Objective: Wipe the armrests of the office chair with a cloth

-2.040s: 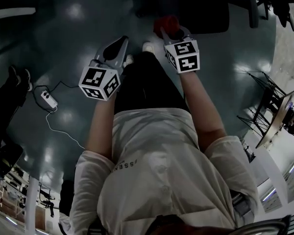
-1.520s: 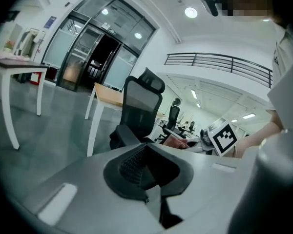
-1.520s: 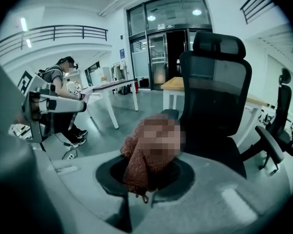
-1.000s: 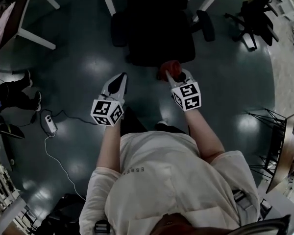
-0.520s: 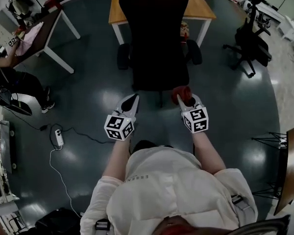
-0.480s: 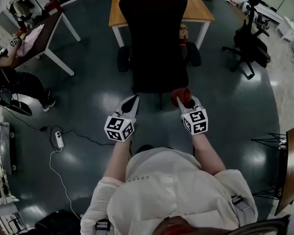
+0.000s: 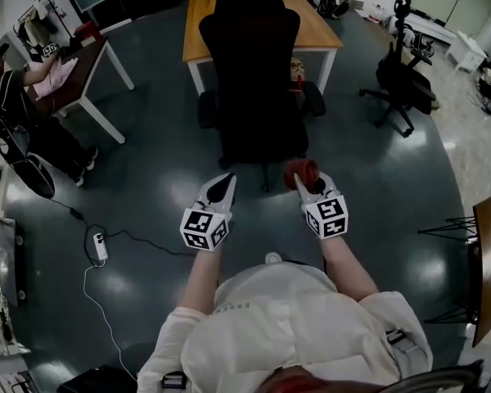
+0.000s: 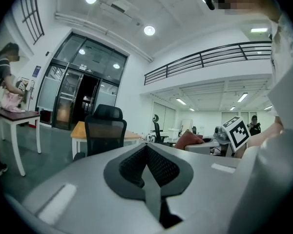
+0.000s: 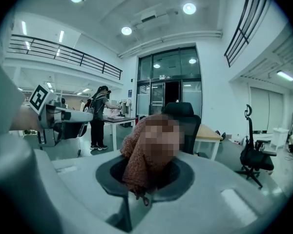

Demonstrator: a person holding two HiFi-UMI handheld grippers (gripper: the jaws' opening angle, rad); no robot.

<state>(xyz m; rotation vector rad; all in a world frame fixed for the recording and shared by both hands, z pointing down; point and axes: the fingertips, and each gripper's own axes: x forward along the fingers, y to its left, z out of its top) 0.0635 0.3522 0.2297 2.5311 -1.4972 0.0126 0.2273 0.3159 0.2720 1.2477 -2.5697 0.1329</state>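
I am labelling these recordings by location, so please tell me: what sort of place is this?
Probably an open-plan office or lab hall: a black office chair stands at a wooden desk, another swivel chair is nearby, and a railed upper gallery overlooks the room.

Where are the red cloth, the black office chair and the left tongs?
cloth (image 7: 299,171), head view, bunched top
office chair (image 7: 250,47), head view, backrest middle
left tongs (image 7: 225,180), head view, between the shut tips

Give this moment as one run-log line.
phase: pre-wipe | left gripper: shut, empty | right gripper: shut on red cloth | office chair: ahead, untouched
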